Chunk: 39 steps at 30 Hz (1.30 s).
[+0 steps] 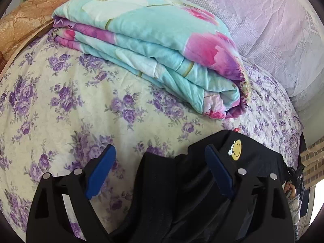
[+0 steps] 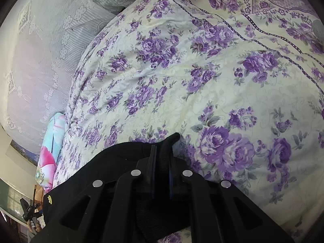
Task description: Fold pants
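Observation:
Black pants with a yellow smiley patch lie on the floral bedspread. My left gripper is open, its blue-padded fingers spread wide; the right finger rests over the pants and the left one is over bare bedspread. In the right wrist view my right gripper is shut on an edge of the black pants, and a flap of fabric sticks up between and beyond the fingertips.
A folded turquoise and pink floral quilt lies on the bed just beyond the pants; its end shows in the right wrist view. Lace-covered pillows are at the bed's head. An orange curtain hangs at left.

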{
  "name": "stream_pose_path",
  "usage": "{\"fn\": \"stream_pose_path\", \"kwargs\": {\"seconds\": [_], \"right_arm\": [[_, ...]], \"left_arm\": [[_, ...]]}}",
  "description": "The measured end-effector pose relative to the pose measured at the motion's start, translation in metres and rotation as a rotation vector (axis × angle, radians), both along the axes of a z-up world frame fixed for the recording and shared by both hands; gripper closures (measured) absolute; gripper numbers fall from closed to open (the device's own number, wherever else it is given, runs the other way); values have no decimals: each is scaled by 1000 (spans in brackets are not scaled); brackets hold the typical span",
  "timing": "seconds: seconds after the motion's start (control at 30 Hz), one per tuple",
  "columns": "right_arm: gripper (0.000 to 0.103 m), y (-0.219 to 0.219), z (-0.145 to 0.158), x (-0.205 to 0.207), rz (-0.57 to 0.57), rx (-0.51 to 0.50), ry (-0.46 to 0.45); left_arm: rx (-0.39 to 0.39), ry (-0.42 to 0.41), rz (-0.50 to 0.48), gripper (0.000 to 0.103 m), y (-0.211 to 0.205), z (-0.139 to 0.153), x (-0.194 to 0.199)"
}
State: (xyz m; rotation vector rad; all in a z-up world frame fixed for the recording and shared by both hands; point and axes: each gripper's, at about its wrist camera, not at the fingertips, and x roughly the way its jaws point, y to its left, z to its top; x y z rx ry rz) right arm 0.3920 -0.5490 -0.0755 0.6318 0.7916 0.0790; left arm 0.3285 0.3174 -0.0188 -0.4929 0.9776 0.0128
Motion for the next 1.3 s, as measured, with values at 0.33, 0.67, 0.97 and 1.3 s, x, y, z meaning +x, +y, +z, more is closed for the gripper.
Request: {"fn": "stream_pose_path", "kwargs": {"seconds": [0.33,0.67,0.97,1.3], "right_arm": [[95,-1,0,0,0,8,-1],[95,-1,0,-1,0,7,-1],[95,-1,0,-1,0,12,-3],[95,-1,0,-1,0,15,-5]], "left_arm": [[-68,77,-39,52,-2,-31,8],[-147,-73,36,101,19,-6,-21],[-261,33,57,80,26,-26,-16],[-216,20,33,100,14,-25,-8]]}}
